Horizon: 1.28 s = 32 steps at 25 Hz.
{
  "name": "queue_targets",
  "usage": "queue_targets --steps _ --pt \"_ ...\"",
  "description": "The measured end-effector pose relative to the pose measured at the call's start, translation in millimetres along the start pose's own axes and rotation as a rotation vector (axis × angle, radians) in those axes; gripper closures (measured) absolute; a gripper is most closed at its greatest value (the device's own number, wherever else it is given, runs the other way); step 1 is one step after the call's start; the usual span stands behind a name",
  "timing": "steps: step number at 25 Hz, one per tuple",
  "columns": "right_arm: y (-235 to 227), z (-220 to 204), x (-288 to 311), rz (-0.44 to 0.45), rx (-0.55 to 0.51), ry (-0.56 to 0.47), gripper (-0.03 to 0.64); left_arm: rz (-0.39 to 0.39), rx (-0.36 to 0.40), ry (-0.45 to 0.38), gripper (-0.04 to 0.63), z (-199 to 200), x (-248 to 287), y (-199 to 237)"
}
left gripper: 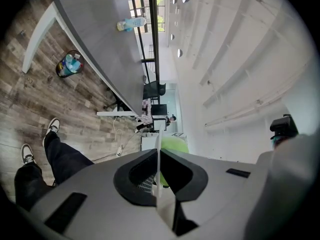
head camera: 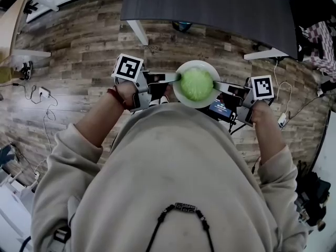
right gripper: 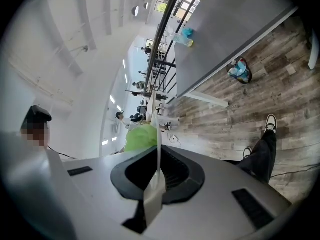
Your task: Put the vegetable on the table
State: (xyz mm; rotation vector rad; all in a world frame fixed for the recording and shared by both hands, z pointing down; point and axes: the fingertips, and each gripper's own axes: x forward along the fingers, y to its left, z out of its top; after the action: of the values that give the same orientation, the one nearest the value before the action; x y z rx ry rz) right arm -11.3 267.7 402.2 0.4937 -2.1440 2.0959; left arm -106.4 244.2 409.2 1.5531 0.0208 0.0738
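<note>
A round green vegetable lies on a white plate held above the wooden floor, in front of the person's chest. My left gripper is shut on the plate's left rim and my right gripper is shut on its right rim. In the left gripper view the plate's thin rim stands edge-on between the closed jaws, with the vegetable just behind. The right gripper view shows the same rim pinched and the vegetable beyond. The dark grey table is ahead.
A plastic bottle lies on the table top. A small bin with rubbish sits under the table by a white leg. Cables and a power strip lie on the floor at left. The person's legs and shoes are below.
</note>
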Motion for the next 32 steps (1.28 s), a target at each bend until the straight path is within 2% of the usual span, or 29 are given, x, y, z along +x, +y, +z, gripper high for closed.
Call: queue_targets --steps 5,12,16,24,32 --pt "-0.6 33.3 -6.8 0.033 -0.016 0.02 0.591 -0.008 0.008 -0.045 0.574 29.0 10.2 -5.1" --pt "-17.4 101.1 -32.6 0.015 -0.017 0.062 0.591 0.018 -0.018 -0.068 0.574 89.2 41.8 -7.8" --pt "-14.6 128.7 -47.5 0.045 -0.018 0.085 0.591 0.019 0.015 -0.077 0.574 115.6 61.5 -12.7" --pt "-28.4 191.4 -81.2 0.067 -0.04 0.116 0.591 0.004 0.009 -0.111 0.574 170.2 104.1 -16.3" --pt "-46.2 214.6 -98.2 0.063 -0.043 0.107 0.591 0.044 0.004 -0.098 0.574 192.7 126.5 -9.3"
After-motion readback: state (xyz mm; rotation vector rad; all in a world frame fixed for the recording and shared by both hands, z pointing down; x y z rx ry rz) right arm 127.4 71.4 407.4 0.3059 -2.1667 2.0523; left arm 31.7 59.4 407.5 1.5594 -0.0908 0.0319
